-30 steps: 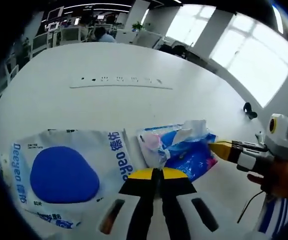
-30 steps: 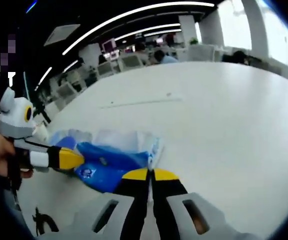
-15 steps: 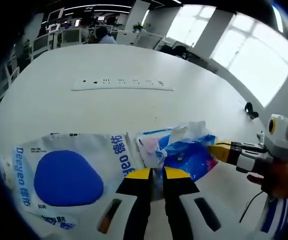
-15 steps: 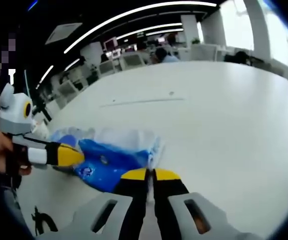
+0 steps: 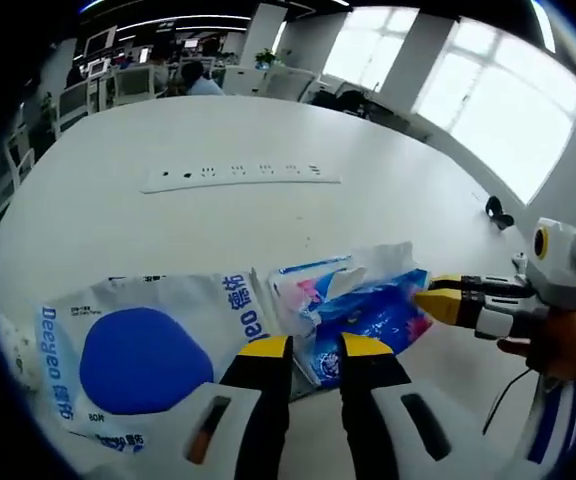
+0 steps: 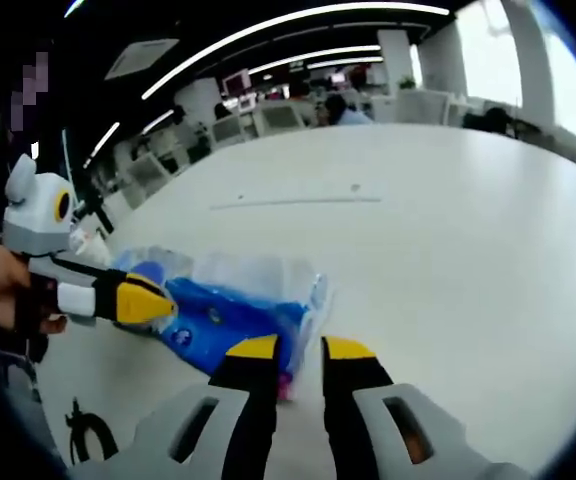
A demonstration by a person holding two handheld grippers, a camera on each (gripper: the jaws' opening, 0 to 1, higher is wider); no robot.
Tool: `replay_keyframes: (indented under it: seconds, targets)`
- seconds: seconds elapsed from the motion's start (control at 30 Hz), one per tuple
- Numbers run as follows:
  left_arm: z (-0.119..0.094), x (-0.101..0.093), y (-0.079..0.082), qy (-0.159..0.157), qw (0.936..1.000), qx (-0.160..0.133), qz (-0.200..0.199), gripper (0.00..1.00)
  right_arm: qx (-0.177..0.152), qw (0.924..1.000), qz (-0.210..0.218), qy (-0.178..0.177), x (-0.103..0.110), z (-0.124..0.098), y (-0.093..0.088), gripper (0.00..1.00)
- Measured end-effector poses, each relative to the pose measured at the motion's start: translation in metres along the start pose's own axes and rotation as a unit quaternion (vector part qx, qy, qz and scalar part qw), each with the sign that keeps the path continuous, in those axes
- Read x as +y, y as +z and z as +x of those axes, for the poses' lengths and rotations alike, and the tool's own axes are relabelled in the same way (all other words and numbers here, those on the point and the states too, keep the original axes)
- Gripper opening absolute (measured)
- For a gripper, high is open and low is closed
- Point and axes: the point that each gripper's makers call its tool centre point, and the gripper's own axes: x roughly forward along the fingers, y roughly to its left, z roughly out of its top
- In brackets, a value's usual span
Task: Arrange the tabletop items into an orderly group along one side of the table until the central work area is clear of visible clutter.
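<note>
Left hand-held gripper (image 5: 304, 347) jaws parted; right hand-held gripper (image 6: 298, 347) jaws parted, both pointing forward.

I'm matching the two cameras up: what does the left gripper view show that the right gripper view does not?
Left gripper view alone: a white pack with a blue oval, a small black object further along the table, and bright windows. Right gripper view alone: ceiling light strips. Both share the blue tissue pack, the white table, the power strip, and both open grippers.
</note>
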Motion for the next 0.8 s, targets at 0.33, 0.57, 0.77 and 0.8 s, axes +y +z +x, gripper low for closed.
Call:
replay_keyframes:
  seconds: [0.33, 0.57, 0.77, 0.8]
  targets:
    - [-0.021, -0.009, -0.005, -0.018, 0.9998, -0.005, 0.001, 0.19, 0.006, 1.0000, -0.003, 0.001, 0.007, -0.010, -0.007, 0.14]
    - [-0.047, -0.019, -0.019, -0.035, 0.9991, -0.020, 0.014, 0.20, 0.002, 0.9996, 0.027, -0.005, 0.006, -0.027, -0.024, 0.15]
    - [-0.063, -0.011, -0.039, -0.025, 0.9993, -0.027, -0.002, 0.23, -0.007, 0.9998, 0.017, 0.002, 0.019, -0.039, -0.027, 0.20]
    - [-0.066, -0.010, -0.042, -0.025, 0.9992, -0.029, -0.006, 0.23, -0.014, 0.9998, 0.015, 0.001, 0.020, -0.041, -0.026, 0.20]
